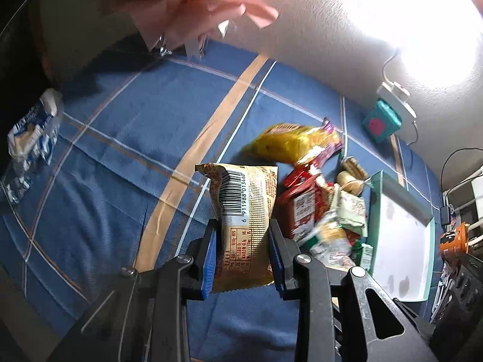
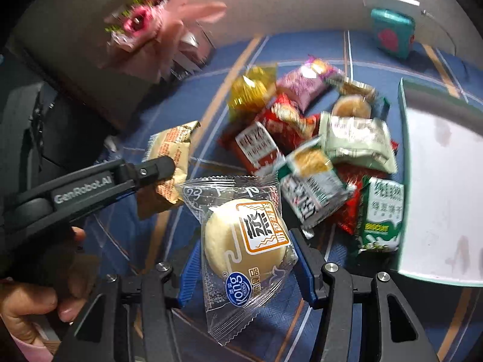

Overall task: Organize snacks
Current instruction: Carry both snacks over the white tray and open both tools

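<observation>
My left gripper is shut on a tan snack packet with a barcode, held above the blue checked cloth. The same packet and left gripper show at the left of the right wrist view. My right gripper is shut on a clear-wrapped round cake. A pile of snacks lies to the right, beside a green-rimmed white tray. The pile and tray also show in the left wrist view.
A pink bouquet stands at the back of the table. A teal box and a white power strip sit by the wall. A blue-and-white packet lies at the far left. An orange cup is at the right.
</observation>
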